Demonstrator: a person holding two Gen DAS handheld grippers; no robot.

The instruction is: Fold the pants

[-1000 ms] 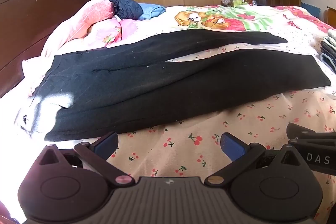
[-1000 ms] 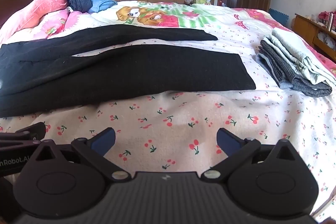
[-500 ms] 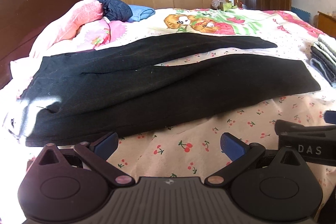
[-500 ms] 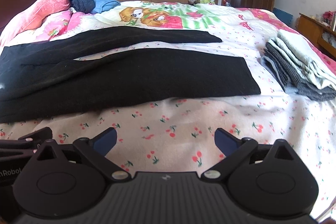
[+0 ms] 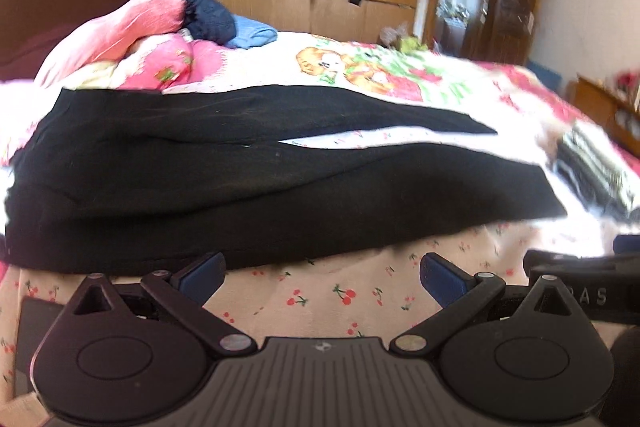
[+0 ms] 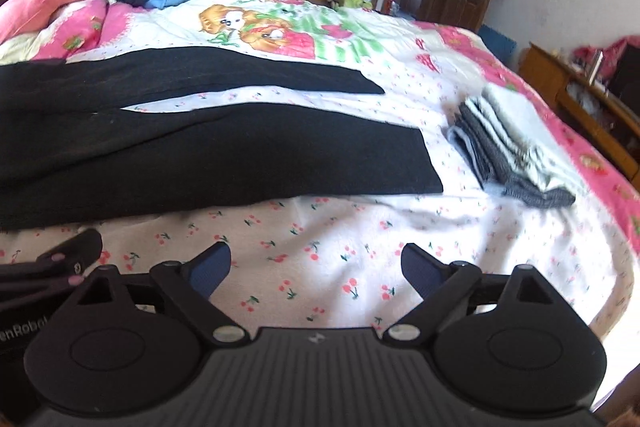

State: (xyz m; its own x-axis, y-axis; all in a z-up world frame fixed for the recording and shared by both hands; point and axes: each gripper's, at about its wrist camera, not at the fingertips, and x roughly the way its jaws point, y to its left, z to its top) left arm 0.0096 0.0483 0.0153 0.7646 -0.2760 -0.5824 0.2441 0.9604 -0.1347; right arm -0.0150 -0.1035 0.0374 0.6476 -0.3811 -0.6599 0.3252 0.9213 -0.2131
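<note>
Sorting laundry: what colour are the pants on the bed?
Plain black pants, clearest in the right wrist view.

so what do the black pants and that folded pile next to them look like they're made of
Black pants: matte, soft fabric, probably a knit or cotton blend; no sheen, and it lies limp with soft creases. Folded pile: grey and pale layers; the bottom grey one looks heathered, like a knit, though blur leaves that uncertain.

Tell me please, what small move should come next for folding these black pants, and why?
Probably bring both grippers forward to the near edge of the black cloth pants. They lie flat and unfolded on the cherry-print bedsheet, legs apart. The left gripper is open and empty; the right gripper, closing slightly, holds nothing and is short of the cloth.
</note>
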